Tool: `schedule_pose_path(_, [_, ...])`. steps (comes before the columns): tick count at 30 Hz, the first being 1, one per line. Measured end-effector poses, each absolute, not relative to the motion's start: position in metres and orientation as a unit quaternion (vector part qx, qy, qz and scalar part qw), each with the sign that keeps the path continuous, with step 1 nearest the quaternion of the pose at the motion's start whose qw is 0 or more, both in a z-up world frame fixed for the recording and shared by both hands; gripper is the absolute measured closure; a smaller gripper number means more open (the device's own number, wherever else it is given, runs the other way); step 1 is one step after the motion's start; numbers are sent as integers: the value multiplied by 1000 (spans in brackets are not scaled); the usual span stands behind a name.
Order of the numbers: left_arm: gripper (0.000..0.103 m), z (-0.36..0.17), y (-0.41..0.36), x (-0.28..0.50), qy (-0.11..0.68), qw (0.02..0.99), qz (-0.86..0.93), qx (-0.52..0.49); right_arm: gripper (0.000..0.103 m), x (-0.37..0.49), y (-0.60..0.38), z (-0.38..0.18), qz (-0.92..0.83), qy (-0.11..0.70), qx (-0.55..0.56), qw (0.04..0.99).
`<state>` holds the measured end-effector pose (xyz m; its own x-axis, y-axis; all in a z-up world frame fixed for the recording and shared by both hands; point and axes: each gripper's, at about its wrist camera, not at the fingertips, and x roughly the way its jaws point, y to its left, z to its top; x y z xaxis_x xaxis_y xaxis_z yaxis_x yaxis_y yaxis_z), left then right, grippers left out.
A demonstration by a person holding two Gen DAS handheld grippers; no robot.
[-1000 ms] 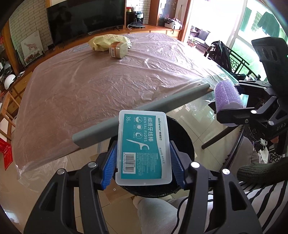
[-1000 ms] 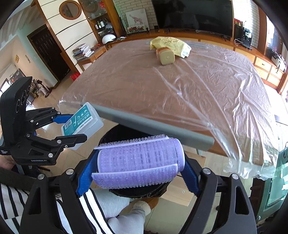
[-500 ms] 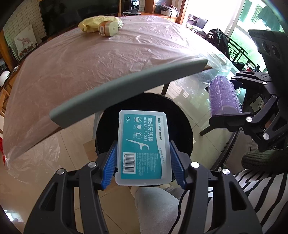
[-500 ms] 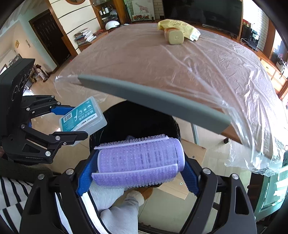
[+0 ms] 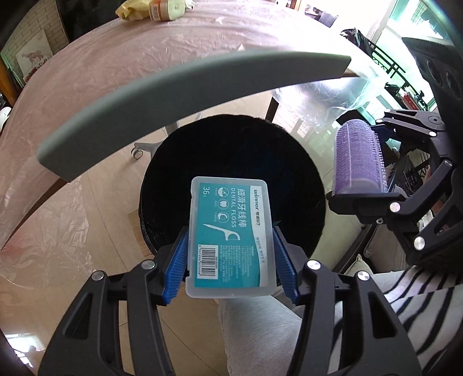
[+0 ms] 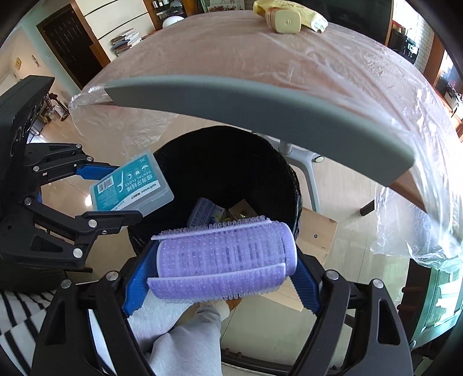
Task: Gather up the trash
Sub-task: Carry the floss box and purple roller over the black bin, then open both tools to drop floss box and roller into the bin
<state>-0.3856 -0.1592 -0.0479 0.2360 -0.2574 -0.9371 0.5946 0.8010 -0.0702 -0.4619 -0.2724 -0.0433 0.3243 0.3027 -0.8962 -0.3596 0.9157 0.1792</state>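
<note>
I have the left claw clamped on the dental floss box by its long sides, tipped steeply down over the open mouth of the black trash bin, because from there a release should drop it straight in; the box sticks out beyond the blue pads, above the bin's near rim. To its right, the right claw grips the purple hair roller end to end, crosswise, also over the near rim; two more items wait on the plastic-covered tabletop.
</note>
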Motion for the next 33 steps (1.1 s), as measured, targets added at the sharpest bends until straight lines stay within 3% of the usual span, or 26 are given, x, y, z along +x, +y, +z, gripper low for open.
schedule_pose_path(29, [47, -71, -171, -360, 564, 766, -258, 168, 22, -432, -258, -74, 162, 555, -37, 815])
schedule_pose_path(30, [41, -70, -172, -360, 565, 765, -262, 164, 22, -431, -259, -74, 162, 555, -37, 815])
schedule_pose_path(31, [25, -70, -170, -362, 567, 763, -268, 158, 22, -431, -260, -74, 163, 555, -34, 815])
schedule_pose_path(32, [20, -68, -169, -362, 568, 762, -271, 154, 19, -431, -262, -72, 167, 555, -24, 815])
schedule_pose_path(33, [16, -67, -167, -363, 565, 765, -268, 155, 10, -431, -265, -69, 168, 553, -15, 816])
